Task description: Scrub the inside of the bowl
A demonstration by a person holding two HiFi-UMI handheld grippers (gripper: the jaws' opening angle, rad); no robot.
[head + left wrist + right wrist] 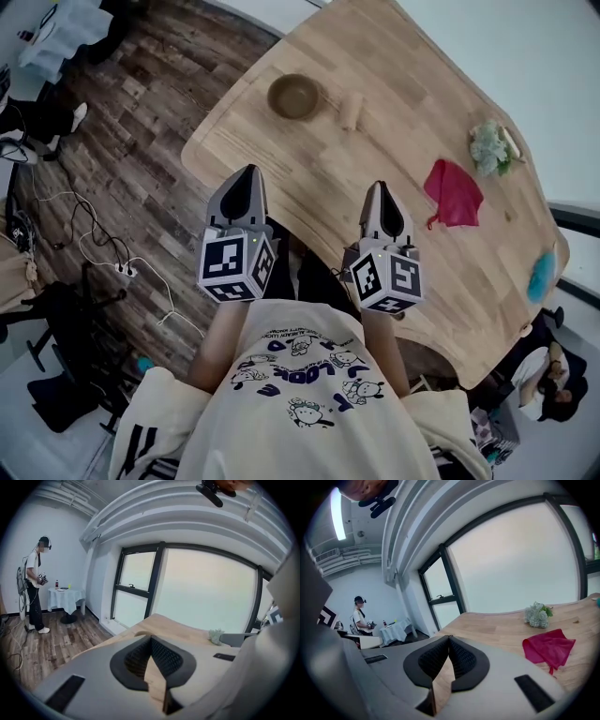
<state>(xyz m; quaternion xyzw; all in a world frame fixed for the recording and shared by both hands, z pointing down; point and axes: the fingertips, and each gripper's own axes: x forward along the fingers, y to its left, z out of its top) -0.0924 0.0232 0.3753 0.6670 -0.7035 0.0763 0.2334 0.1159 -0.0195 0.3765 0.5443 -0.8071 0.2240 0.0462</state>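
The brown bowl (293, 97) sits upright on the far left part of the light wooden table (412, 112), with nothing visible inside it. A small tan roll-shaped thing (352, 112) lies just to its right, apart from it; what it is cannot be told. Both grippers are held at the near side of the table, well short of the bowl. The left gripper (247, 174) (151, 637) hangs by the table's near left edge with its jaws together and nothing between them. The right gripper (383, 187) (449, 638) reaches over the table's near edge, its jaws likewise closed on nothing. A crumpled red cloth (454, 193) (548, 648) lies to the right of the right gripper. Farther right, beyond it, is a pale green flower bunch (489, 148) (216, 636) (538, 615). A blue thing (541, 277) rests at the table's right edge. The floor (141, 141) is dark wood plank with cables (94, 234) trailing across it. Far off on the left another person (35, 590) (360, 616) stands at a small table with a white cloth (65, 597).
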